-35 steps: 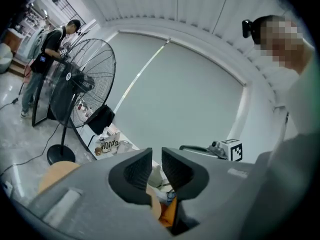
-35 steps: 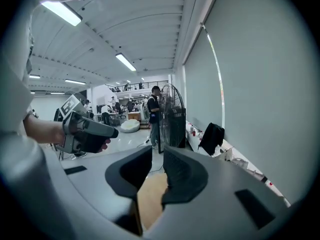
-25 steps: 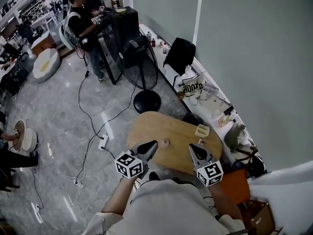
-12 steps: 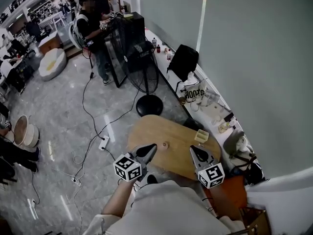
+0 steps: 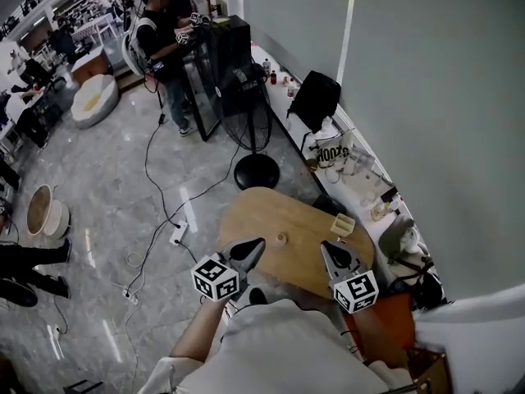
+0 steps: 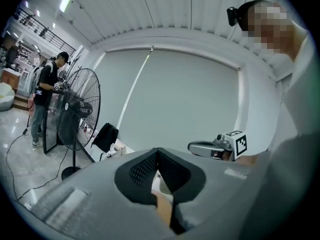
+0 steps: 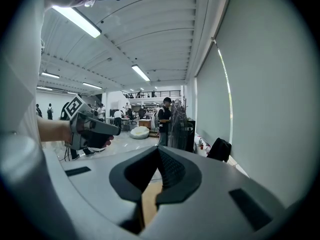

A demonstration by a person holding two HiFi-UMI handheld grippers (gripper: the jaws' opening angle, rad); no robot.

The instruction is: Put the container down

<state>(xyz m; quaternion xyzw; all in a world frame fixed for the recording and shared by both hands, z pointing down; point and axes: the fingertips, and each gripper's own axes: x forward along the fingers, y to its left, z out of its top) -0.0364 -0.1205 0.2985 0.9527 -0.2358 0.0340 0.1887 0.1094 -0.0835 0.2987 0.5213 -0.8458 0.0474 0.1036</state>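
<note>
Looking down from the head view, I've got the left gripper [image 5: 256, 245] and right gripper [image 5: 327, 249] hanging over the near edge of the wooden desk [image 5: 271, 216], jaws clenched on nothing in both. The container [image 5: 343, 224] is that small cream open box right of centre in the frame. It sits on the desk's right edge, just beyond the right gripper, so it looks already set down. My guess is it's light, thin-walled and easy to crush or skid. I'd pinch one side wall near the rim, gently. Too small to tell the material tbh.
</note>
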